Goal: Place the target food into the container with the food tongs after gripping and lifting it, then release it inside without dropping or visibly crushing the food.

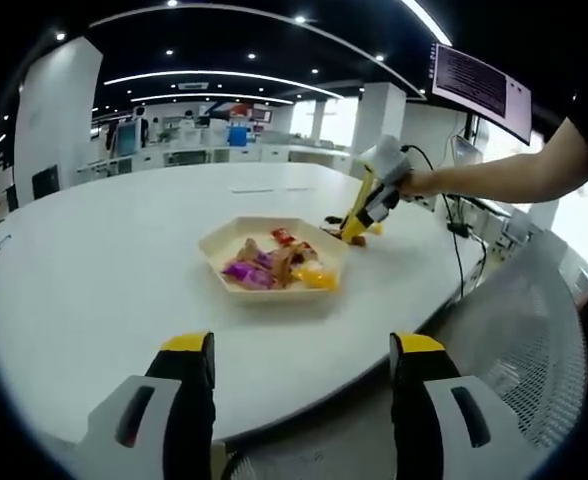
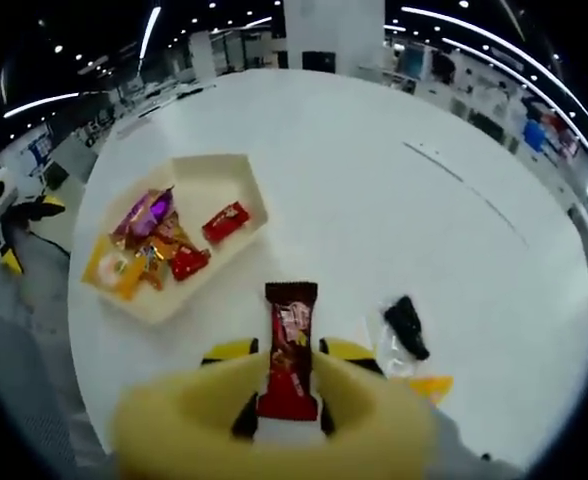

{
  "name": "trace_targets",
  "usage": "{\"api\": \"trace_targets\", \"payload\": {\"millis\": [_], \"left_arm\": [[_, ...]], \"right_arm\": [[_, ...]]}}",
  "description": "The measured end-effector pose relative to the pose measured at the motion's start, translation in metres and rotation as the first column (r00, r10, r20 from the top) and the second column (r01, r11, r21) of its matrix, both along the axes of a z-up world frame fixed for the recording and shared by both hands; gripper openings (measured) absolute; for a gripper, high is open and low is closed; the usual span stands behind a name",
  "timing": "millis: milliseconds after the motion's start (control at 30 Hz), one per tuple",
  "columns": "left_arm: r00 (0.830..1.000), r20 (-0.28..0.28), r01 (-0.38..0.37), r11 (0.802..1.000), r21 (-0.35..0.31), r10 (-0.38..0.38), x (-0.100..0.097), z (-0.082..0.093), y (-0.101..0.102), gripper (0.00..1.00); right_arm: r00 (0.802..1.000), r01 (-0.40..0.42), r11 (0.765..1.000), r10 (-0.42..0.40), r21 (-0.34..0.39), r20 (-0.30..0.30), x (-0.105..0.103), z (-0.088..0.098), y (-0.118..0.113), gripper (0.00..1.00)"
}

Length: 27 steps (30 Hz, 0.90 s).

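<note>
Low in the right gripper view, yellow tongs [image 2: 274, 425] grip a red snack bar [image 2: 289, 350]; carrying it to the tray [image 2: 242, 175] at upper left follows.

surface: large white round-edged table [image 2: 374, 170] | tray: cream hexagonal tray [image 2: 236, 172] on tabletop, about 10 o'clock in right gripper view | clear packet with dark contents [image 2: 404, 330] at 4 o'clock, well apart from tray | yellow-orange item [image 2: 429, 386] just beside packet, identity unclear
</note>
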<state>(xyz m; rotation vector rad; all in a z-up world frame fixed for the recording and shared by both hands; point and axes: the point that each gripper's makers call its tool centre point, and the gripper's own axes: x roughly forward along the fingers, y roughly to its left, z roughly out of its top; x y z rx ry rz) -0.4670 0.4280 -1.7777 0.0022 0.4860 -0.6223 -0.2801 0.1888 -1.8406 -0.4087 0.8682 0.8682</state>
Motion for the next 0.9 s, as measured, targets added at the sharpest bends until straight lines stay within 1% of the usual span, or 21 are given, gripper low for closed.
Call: {"api": "trace_targets", "payload": {"millis": [133, 333, 533, 633, 667, 700, 900], "left_arm": [[1.000, 0.001, 0.002, 1.000, -0.003, -0.002, 0.000, 0.000, 0.000, 0.68], [1.000, 0.006, 0.002, 1.000, -0.005, -0.002, 0.000, 0.001, -0.001, 0.68], [1.000, 0.021, 0.004, 1.000, -0.011, -0.004, 0.000, 0.004, -0.001, 0.70], [1.000, 0.027, 0.007, 1.000, -0.012, -0.006, 0.000, 0.004, -0.002, 0.70], [1.000, 0.027, 0.007, 1.000, -0.013, -0.006, 0.000, 0.004, -0.002, 0.70], [1.000, 0.028, 0.007, 1.000, -0.014, -0.006, 0.000, 0.004, -0.001, 0.70], [0.999, 0.040, 0.011, 1.000, -0.022, -0.010, 0.000, 0.007, -0.002, 0.70]], "right_arm": [[1.000, -0.003, 1.000, 0.003, -0.007, -0.001, -0.002, 0.001, 0.000, 0.23], [1.000, -0.010, 1.000, 0.010, -0.024, 0.018, -0.002, 0.013, -0.002, 0.23], [0.999, -0.020, 0.999, 0.021, -0.036, 0.047, -0.002, 0.038, -0.001, 0.23], [0.997, -0.024, 0.999, 0.027, -0.041, 0.077, -0.001, 0.058, 0.000, 0.23], [0.996, -0.024, 0.999, 0.027, -0.041, 0.081, -0.001, 0.061, 0.001, 0.23], [0.995, -0.021, 0.999, 0.024, -0.037, 0.098, -0.001, 0.071, 0.003, 0.23], [0.992, -0.030, 0.999, 0.034, -0.035, 0.118, -0.007, 0.091, 0.011, 0.23]]}}
